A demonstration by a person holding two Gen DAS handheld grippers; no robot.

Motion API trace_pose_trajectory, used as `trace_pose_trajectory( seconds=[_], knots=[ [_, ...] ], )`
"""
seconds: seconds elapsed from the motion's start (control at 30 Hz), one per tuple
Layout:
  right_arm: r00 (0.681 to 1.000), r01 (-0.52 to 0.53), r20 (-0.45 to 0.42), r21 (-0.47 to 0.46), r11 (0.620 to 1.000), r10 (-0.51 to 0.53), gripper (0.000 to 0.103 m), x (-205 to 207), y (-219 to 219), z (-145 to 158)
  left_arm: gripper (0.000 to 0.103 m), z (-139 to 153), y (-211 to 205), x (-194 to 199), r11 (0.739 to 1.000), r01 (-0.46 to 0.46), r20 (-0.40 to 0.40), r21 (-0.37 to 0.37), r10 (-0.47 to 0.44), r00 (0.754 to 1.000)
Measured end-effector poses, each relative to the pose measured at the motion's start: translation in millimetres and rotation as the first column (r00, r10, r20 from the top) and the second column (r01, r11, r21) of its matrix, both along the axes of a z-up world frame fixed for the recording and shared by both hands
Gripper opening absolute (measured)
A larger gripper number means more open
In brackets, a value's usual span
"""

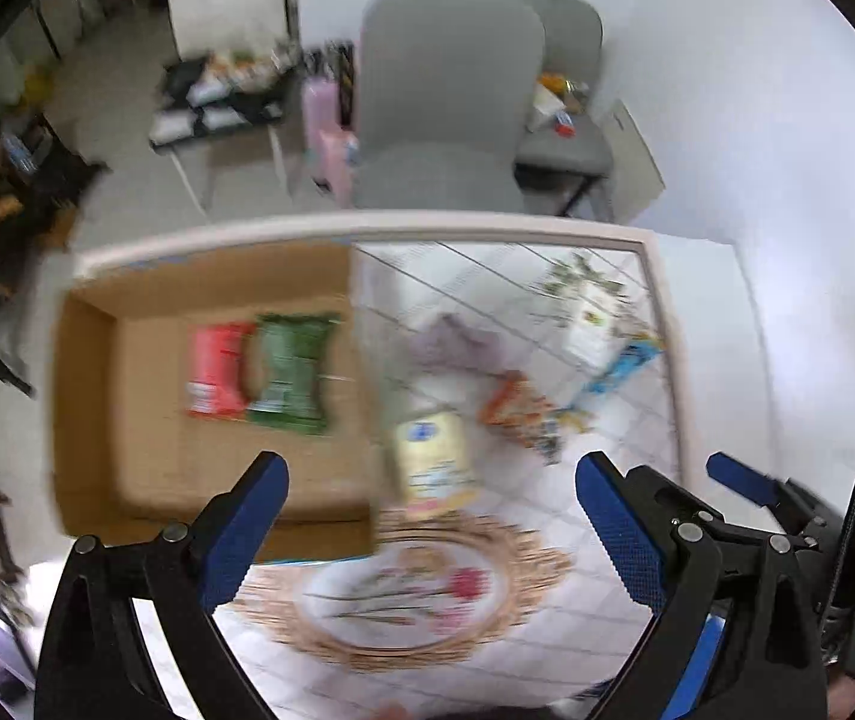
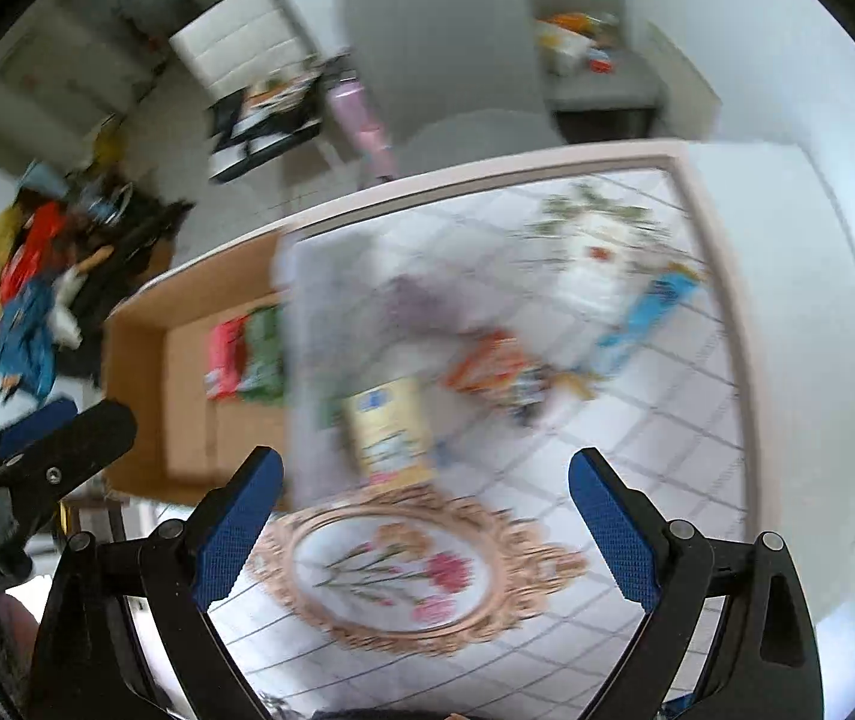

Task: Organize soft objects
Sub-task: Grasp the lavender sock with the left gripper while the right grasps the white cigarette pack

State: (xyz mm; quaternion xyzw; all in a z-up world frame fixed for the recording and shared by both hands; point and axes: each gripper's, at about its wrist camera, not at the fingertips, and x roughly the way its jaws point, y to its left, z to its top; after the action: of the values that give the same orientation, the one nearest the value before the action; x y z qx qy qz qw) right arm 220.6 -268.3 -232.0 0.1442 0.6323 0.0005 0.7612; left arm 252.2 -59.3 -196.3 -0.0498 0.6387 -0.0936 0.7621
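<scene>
Inside the box (image 1: 91,396) at nine o'clock lie two packets, red (image 1: 217,369) and green (image 1: 292,372); both grippers (image 1: 432,510) (image 2: 426,504) hover, jaws spread, empty.

A table (image 1: 661,276) with a pale rim and a white grid-patterned cloth (image 1: 577,540) stood against a plain white wall (image 1: 757,90), under even, bright light. Behind it two grey upholstered chairs (image 1: 451,102) were drawn close, the right-hand one with small clutter on its seat, and a white chair (image 1: 229,0) farther left held dark, blurred items. The floor (image 1: 121,60) was pale grey, with a heap of colourful clothes (image 2: 25,288) at the left.
</scene>
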Motion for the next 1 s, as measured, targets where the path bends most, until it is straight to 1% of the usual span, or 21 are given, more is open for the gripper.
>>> trace_pose_trajectory(
  seconds=[0.03, 0.1, 0.13, 0.17, 0.2, 0.23, 0.3, 0.37, 0.47, 0.57, 0.63, 0.73, 0.8, 0.83, 0.87, 0.9, 0.93, 0.97, 1.0],
  knots=[
    [0.999, 0.028, -0.016, 0.005, 1.0, -0.028, 0.098, 8.5, -21.4, -8.9, 0.098, -12.2, -11.4, 10.7, 1.0, -0.018, -0.041, -0.025, 0.017, 0.999],
    [0.997, 0.06, -0.044, 0.022, 0.998, -0.059, 0.098, 26.5, -52.2, -26.9, 0.098, -36.4, -34.2, 32.3, 0.998, -0.049, -0.106, -0.049, 0.044, 0.993],
    [0.995, 0.074, -0.064, 0.036, 0.997, -0.072, 0.098, 39.4, -68.2, -40.0, 0.098, -54.4, -46.5, 47.5, 0.996, -0.067, -0.15, -0.052, 0.059, 0.987],
    [0.995, 0.078, -0.073, 0.044, 0.996, -0.074, 0.098, 46.3, -75.4, -48.1, 0.098, -65.3, -54.3, 56.1, 0.996, -0.08, -0.169, -0.044, 0.071, 0.983],
    [0.993, 0.077, -0.096, 0.058, 0.995, -0.072, 0.098, 59.3, -85.4, -62.0, 0.098, -81.8, -61.6, 69.7, 0.994, -0.099, -0.201, -0.046, 0.088, 0.976],
    [0.99, 0.08, -0.12, 0.058, 0.995, -0.072, 0.098, 71.6, -93.6, -75.4, 0.098, -91.2, -65.2, 76.3, 0.993, -0.114, -0.22, -0.035, 0.103, 0.97],
    [0.983, 0.081, -0.167, 0.062, 0.995, -0.07, 0.098, 95.1, -107.4, -103.4, 0.098, -125.3, -66.7, 95.9, 0.982, -0.185, -0.298, -0.047, 0.163, 0.941],
    [0.977, 0.08, -0.204, 0.052, 0.995, -0.068, 0.098, 114.7, -116.3, -127.9, 0.098, -151.3, -60.1, 106.6, 0.968, -0.248, -0.356, -0.046, 0.216, 0.909],
    [0.965, 0.086, -0.252, 0.048, 0.995, -0.072, 0.098, 136.2, -120.7, -160.8, 0.096, -188.2, -52.7, 118.0, 0.945, -0.326, -0.424, -0.026, 0.285, 0.86],
    [0.954, 0.089, -0.291, 0.061, 0.994, -0.067, 0.098, 151.6, -120.9, -186.2, 0.096, -214.9, -48.4, 123.1, 0.931, -0.366, -0.463, 0.004, 0.326, 0.824],
    [0.946, 0.081, -0.318, 0.054, 0.995, -0.06, 0.098, 162.3, -118.4, -204.0, 0.096, -227.0, -48.0, 125.0, 0.928, -0.371, -0.48, 0.023, 0.335, 0.811],
    [0.934, 0.087, -0.351, 0.041, 0.995, -0.067, 0.098, 171.8, -116.2, -225.0, 0.096, -244.1, -48.3, 125.4, 0.922, -0.385, -0.512, 0.043, 0.351, 0.784],
    [0.926, 0.095, -0.37, 0.039, 0.995, -0.074, 0.097, 175.6, -114.5, -235.9, 0.096, -248.5, -47.7, 128.5, 0.921, -0.382, -0.507, 0.073, 0.364, 0.781],
    [0.923, 0.096, -0.377, 0.034, 0.995, -0.076, 0.095, 177.0, -114.3, -240.3, 0.096, -249.7, -48.1, 129.8, 0.921, -0.378, -0.499, 0.089, 0.37, 0.784],
    [0.919, 0.095, -0.386, 0.021, 0.995, -0.079, 0.093, 178.6, -113.7, -244.1, 0.091, -250.2, -48.0, 130.8, 0.921, -0.376, -0.492, 0.104, 0.376, 0.785],
    [0.915, 0.098, -0.394, 0.018, 0.995, -0.083, 0.086, 180.0, -112.8, -248.6, 0.084, -250.3, -48.5, 131.4, 0.922, -0.372, -0.49, 0.111, 0.376, 0.786],
    [0.914, 0.097, -0.397, 0.017, 0.995, -0.082, 0.084, 182.0, -111.6, -250.5, 0.079, -250.1, -49.7, 131.9, 0.923, -0.367, -0.49, 0.111, 0.372, 0.788],
    [0.916, 0.091, -0.393, 0.005, 0.996, -0.082, 0.083, 183.0, -110.6, -250.6, 0.071, -249.1, -51.1, 132.5, 0.927, -0.357, -0.486, 0.112, 0.364, 0.795],
    [0.917, 0.083, -0.39, -0.008, 0.997, -0.08, 0.079, 185.0, -108.4, -250.3, 0.064, -247.8, -52.5, 134.4, 0.932, -0.345, -0.481, 0.112, 0.354, 0.802]
  ],
)
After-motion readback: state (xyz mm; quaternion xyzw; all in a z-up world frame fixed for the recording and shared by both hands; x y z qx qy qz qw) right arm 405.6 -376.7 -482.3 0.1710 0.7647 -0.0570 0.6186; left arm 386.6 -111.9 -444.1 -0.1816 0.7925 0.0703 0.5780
